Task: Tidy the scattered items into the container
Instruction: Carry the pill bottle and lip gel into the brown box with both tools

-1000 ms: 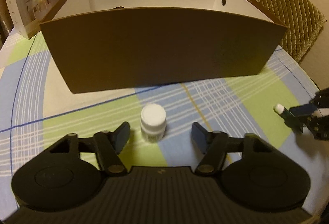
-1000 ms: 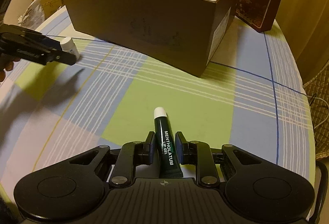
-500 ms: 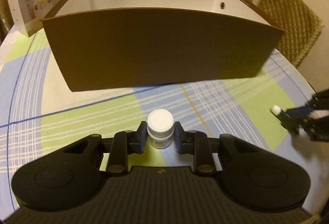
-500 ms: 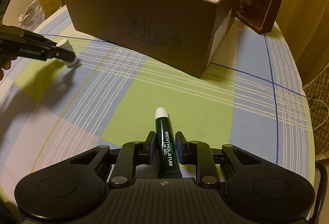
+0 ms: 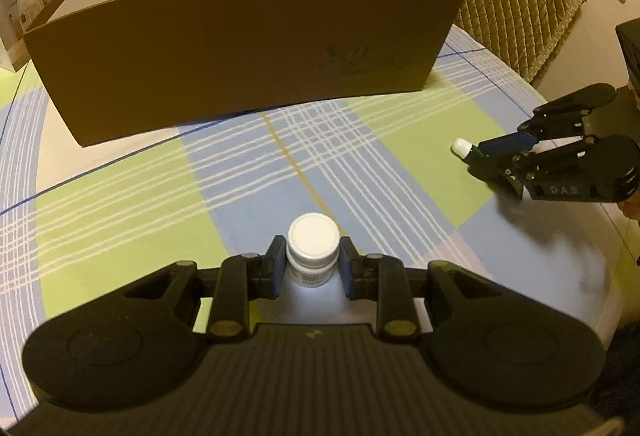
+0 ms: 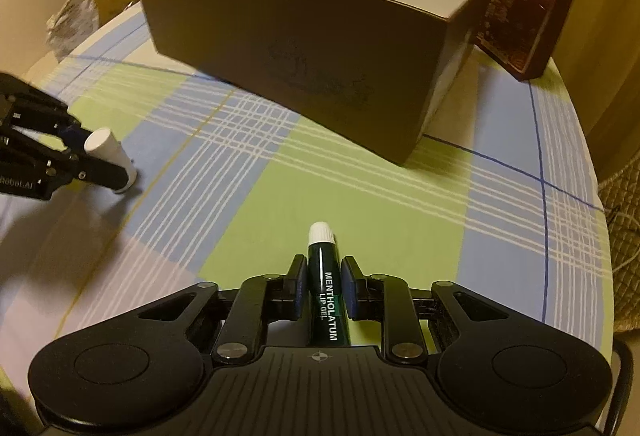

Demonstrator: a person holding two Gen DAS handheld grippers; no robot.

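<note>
White-capped jar (image 5: pixel 313 251) is clamped in the left tongs (image 5: pixel 313 268). Green lip-gel tube (image 6: pixel 327 300) is clamped in the right tongs (image 6: pixel 323 286). Brown box (image 5: pixel 240 52) is set ahead on the surface (image 5: pixel 120 204).

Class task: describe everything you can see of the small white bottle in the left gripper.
The small white bottle is a squat round plastic-looking container with a flat white screw cap and a printed label too blurred to read. The left gripper has its jaws shut on its sides, over the checked tablecloth, short of the brown box.
</note>
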